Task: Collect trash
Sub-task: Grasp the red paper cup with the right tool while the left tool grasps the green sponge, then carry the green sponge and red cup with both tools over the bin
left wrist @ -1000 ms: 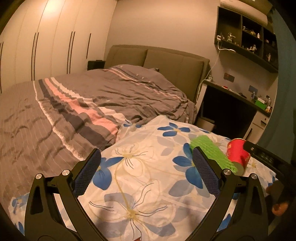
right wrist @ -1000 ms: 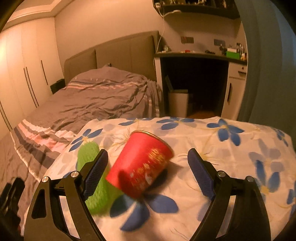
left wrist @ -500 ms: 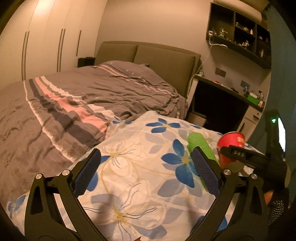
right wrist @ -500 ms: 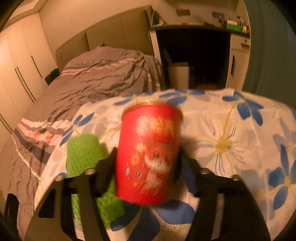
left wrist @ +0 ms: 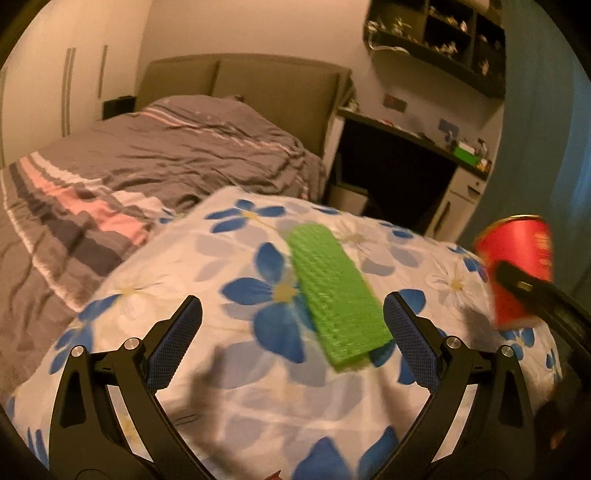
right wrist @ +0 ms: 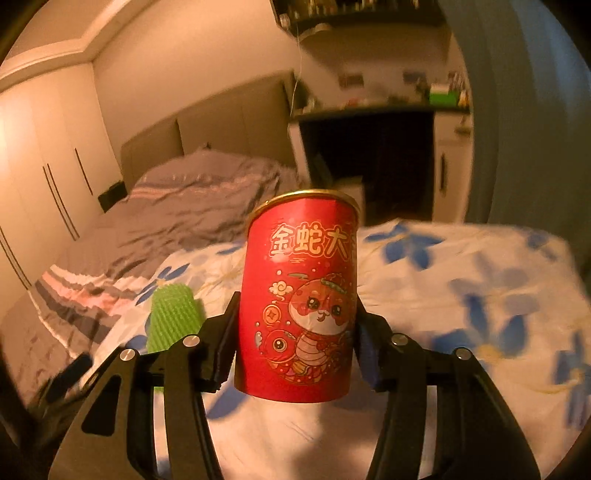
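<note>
Left wrist view: a bed (left wrist: 155, 166) under a grey striped duvet, a padded headboard (left wrist: 240, 85) behind, pale wardrobe doors (left wrist: 66, 81) to the left, a dark desk (left wrist: 413, 133) and wall shelves (left wrist: 454, 33) to the right. Nearer, a white quilt (left wrist: 207, 266) with blue flowers spread over the foot of the bed. On it, toward its right side, a green ridged strip (left wrist: 336, 291) lying flat. Left gripper (left wrist: 293, 343) hovering above the quilt, fingers (left wrist: 177, 343) wide apart, empty, the strip's near end just inside the right one. At the right edge, blurred, a red cup (left wrist: 517, 273) lifted off the quilt in a dark finger of the other gripper.

Right wrist view: same room, a pale bin (right wrist: 351, 192) under the desk (right wrist: 369, 110). Right gripper (right wrist: 295, 350) clamped on the red cup (right wrist: 301, 299), upright, one finger (right wrist: 223, 354) pressing each side, closing a touch tighter. Green strip (right wrist: 170, 317) on the quilt (right wrist: 461, 295) behind the left finger.
</note>
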A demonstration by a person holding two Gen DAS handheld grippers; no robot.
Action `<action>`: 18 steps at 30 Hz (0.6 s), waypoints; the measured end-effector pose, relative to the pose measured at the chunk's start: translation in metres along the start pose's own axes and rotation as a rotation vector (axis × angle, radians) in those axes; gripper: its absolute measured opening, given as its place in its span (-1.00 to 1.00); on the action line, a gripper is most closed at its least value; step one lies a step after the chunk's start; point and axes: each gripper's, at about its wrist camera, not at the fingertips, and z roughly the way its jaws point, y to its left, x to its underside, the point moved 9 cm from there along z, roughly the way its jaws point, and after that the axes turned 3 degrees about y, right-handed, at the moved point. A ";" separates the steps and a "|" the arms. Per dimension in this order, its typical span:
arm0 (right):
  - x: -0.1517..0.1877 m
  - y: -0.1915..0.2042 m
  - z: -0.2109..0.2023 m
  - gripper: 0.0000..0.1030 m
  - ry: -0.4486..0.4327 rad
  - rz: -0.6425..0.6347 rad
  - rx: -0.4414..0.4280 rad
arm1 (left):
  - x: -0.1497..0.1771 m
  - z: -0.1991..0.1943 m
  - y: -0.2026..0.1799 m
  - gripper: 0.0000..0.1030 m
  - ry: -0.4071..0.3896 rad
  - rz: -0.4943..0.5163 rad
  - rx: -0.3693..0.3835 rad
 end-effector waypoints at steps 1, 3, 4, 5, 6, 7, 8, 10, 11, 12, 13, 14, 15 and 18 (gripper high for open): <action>0.001 -0.004 -0.009 0.06 -0.015 -0.005 0.001 | 0.001 0.006 -0.003 0.78 0.018 0.003 0.003; 0.005 -0.015 -0.028 0.06 -0.040 -0.010 0.010 | 0.005 0.021 -0.012 0.53 0.080 0.018 0.014; 0.008 -0.019 -0.037 0.07 -0.051 -0.018 0.014 | 0.008 0.028 -0.014 0.34 0.112 0.026 0.017; 0.012 -0.027 -0.048 0.07 -0.060 -0.023 0.025 | 0.011 0.032 -0.016 0.25 0.136 0.032 0.025; 0.015 -0.031 -0.054 0.07 -0.063 -0.021 0.029 | 0.015 0.039 -0.018 0.10 0.167 0.035 0.036; 0.021 -0.036 -0.062 0.07 -0.066 -0.015 0.029 | 0.017 0.041 -0.018 0.03 0.179 0.039 0.030; 0.026 -0.042 -0.068 0.07 -0.064 -0.010 0.033 | 0.017 0.041 -0.020 -0.05 0.179 0.049 0.026; 0.034 -0.051 -0.077 0.07 -0.057 -0.003 0.032 | 0.019 0.040 -0.022 -0.57 0.184 0.056 0.041; 0.038 -0.055 -0.081 0.07 -0.055 -0.001 0.035 | 0.020 0.038 -0.023 -0.61 0.183 0.057 0.040; 0.042 -0.059 -0.087 0.07 -0.052 0.000 0.038 | 0.021 0.036 -0.024 -0.72 0.180 0.058 0.047; 0.045 -0.062 -0.091 0.07 -0.051 0.000 0.038 | 0.020 0.035 -0.025 -0.75 0.177 0.056 0.049; 0.048 -0.065 -0.095 0.07 -0.052 0.000 0.041 | 0.021 0.029 -0.026 -0.77 0.167 0.052 0.051; 0.050 -0.069 -0.100 0.07 -0.055 0.001 0.046 | 0.021 0.022 -0.029 -0.77 0.154 0.049 0.061; 0.057 -0.080 -0.117 0.07 -0.069 0.005 0.060 | 0.020 -0.009 -0.046 -0.78 0.089 0.077 0.088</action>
